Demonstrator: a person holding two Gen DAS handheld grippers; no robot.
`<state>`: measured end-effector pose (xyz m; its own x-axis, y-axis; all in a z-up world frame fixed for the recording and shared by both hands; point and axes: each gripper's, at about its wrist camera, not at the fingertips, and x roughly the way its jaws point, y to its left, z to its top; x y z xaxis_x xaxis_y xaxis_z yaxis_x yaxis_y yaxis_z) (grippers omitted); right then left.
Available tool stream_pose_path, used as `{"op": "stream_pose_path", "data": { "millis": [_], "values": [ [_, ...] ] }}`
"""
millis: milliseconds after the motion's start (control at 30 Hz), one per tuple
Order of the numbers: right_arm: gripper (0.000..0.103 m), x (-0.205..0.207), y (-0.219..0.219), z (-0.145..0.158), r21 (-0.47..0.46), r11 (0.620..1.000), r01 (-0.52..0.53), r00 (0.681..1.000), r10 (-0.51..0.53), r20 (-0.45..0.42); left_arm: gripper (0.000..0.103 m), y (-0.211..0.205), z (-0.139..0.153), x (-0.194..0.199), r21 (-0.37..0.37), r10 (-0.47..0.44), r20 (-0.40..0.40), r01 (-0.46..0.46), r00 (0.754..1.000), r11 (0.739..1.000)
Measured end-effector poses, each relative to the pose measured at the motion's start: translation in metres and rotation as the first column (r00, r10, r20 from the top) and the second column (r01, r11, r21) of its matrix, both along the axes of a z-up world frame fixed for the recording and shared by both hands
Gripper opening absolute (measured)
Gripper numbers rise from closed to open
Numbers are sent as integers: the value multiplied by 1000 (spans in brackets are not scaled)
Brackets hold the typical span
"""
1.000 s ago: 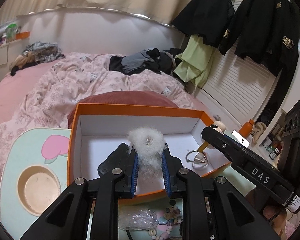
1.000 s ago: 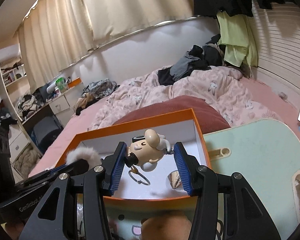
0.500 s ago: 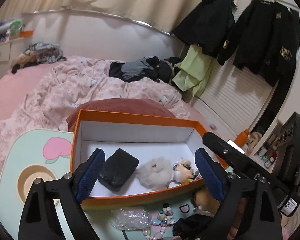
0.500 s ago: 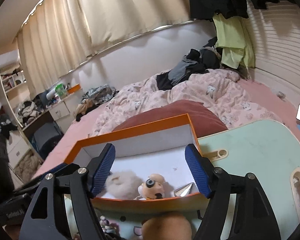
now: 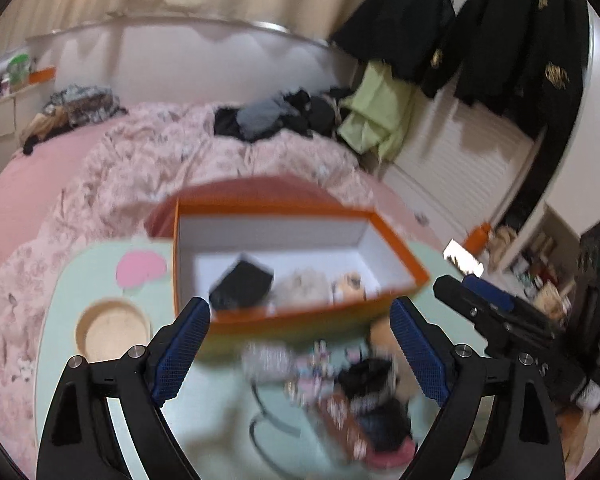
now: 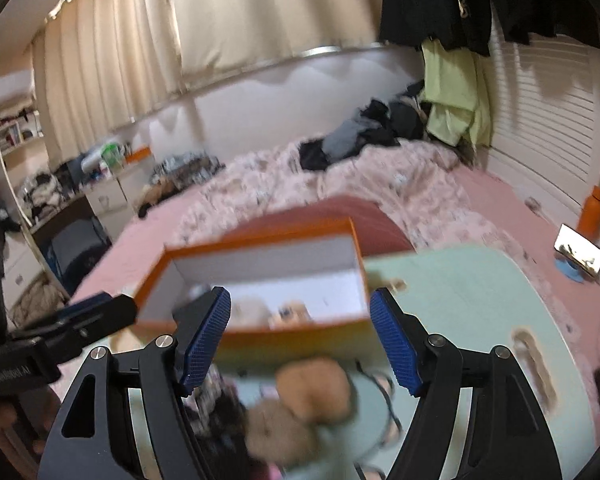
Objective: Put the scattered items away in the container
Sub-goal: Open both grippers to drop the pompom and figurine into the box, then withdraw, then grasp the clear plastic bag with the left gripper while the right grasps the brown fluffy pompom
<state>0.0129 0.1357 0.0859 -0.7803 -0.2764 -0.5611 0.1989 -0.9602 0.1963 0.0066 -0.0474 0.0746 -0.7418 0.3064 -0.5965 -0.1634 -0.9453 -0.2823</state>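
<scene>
An orange box [image 5: 396, 252] with a white inside sits on the pale green lap table [image 5: 96, 280]. In it lie a black block [image 5: 242, 286], a white fluffy pompom [image 5: 306, 290] and a small figure keychain [image 5: 350, 286]. My left gripper [image 5: 298, 308] hangs open and empty in front of the box. My right gripper [image 6: 300, 296] is also open and empty before the box [image 6: 260, 276]. Loose on the table near me are a clear plastic bag [image 5: 268, 360], beads [image 5: 312, 364], a dark bundle [image 5: 374, 396] and a brown plush [image 6: 312, 384]. The picture is blurred.
The table rests on a bed with a pink quilt [image 5: 160, 164] and a dark red cushion [image 6: 380, 224] behind the box. A round cup recess [image 5: 112, 330] is at the table's left. A phone [image 6: 578, 250] and orange bottle [image 6: 592, 212] stand at the right.
Both grippers opened, dropping the pompom and the figure keychain into the box. Both then drew back and up, so the loose items in front of the box came into view.
</scene>
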Motion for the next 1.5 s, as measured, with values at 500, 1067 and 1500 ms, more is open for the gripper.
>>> {"op": "stream_pose_path", "data": {
  "millis": [500,1067,1500],
  "values": [
    [72,36,16,-56,179,983,24,983,-55,173,91,3,-59,42,-96,147,115,-136,982,986],
    [85,43,4,-74,258,966,-21,971,-41,235,102,20,-74,38,-180,131,170,-100,977,979],
    [86,42,4,-74,252,967,-24,971,-37,237,102,19,-74,38,-180,131,170,-100,977,979]
  ]
}}
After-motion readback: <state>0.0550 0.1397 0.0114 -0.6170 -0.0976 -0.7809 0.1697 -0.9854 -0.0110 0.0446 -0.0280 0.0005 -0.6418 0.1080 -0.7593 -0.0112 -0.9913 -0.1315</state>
